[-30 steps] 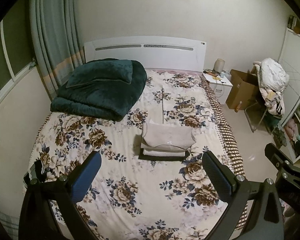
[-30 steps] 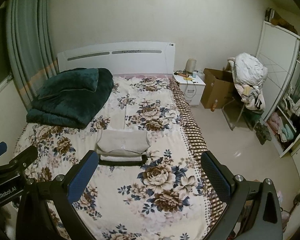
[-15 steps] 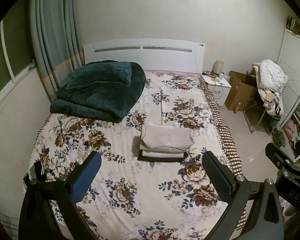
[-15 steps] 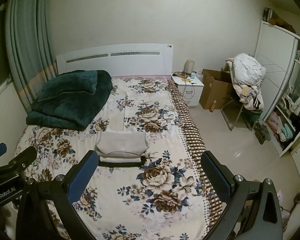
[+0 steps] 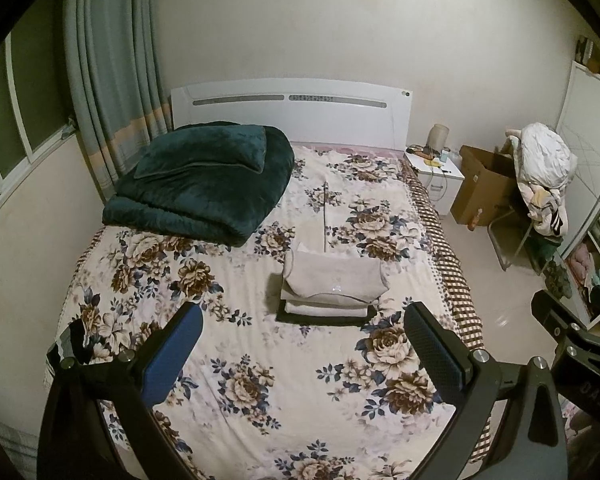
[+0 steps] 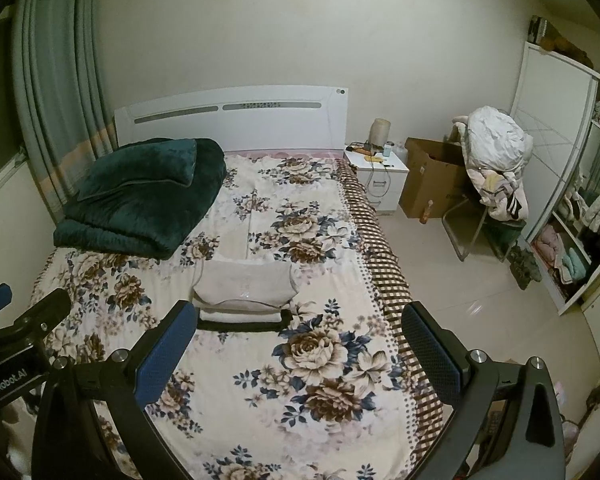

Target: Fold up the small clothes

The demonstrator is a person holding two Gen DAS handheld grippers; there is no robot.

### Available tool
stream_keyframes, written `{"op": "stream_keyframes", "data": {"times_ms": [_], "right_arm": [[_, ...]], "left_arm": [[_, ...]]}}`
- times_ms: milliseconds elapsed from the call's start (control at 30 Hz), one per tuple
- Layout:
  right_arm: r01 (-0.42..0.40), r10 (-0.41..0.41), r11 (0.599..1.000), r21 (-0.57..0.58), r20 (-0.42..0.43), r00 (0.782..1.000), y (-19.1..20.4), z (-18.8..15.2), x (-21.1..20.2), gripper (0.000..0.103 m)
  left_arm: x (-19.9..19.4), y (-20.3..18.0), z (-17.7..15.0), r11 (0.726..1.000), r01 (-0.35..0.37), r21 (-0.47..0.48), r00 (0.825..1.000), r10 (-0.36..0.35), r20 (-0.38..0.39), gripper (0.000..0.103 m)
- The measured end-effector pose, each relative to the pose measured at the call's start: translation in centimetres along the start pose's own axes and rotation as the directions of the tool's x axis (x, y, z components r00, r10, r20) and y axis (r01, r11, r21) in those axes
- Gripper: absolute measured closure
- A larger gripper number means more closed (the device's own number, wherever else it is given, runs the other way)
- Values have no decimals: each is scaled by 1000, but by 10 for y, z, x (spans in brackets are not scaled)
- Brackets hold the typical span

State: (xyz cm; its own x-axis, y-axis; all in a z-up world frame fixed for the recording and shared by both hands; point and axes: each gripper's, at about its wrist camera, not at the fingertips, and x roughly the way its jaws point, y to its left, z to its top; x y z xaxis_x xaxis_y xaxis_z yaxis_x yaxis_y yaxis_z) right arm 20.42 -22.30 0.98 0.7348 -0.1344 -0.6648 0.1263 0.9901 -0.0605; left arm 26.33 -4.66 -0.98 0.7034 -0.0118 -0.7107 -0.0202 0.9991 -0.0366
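A stack of folded clothes lies in the middle of the floral bed: a beige piece on top, a white one under it, a black one at the bottom. It also shows in the right wrist view. My left gripper is open and empty, held well above the bed on the near side of the stack. My right gripper is open and empty too, at a similar height, to the right of the left one. The right gripper's body shows at the left view's right edge.
A folded dark green blanket lies at the bed's head on the left. A white nightstand, a cardboard box, a chair piled with clothes and an open wardrobe stand right of the bed. Curtains hang on the left.
Both grippers have drawn back and up a little from the bed, so the stack looks slightly farther off. Both stay open and empty; the stack has not moved.
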Motion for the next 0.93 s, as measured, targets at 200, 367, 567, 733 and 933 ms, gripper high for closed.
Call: {"op": "stream_keyframes", "data": {"times_ms": [200, 367, 567, 733, 933], "right_arm": [[-3, 3, 1000, 0, 4, 1000, -4, -1, -4, 0], [-6, 6, 1000, -1, 3, 1000, -3, -3, -6, 0], [-5, 5, 1000, 1, 4, 1000, -3, -4, -6, 0], [-10, 10, 1000, -2, 5, 1000, -4, -2, -9, 0], [-12, 12, 1000, 5, 6, 1000, -4, -2, -10, 0]], "left_arm": [[-1, 0, 0, 1000, -2, 0, 1000, 2, 1, 0], [-1, 0, -1, 1000, -2, -1, 1000, 2, 2, 0], [-1, 0, -3, 1000, -1, -1, 1000, 1, 1, 0], [-2, 0, -1, 1000, 0, -5, 1000, 0, 4, 0], [-5, 1, 3, 1000, -2, -2, 1000, 2, 14, 0]]}}
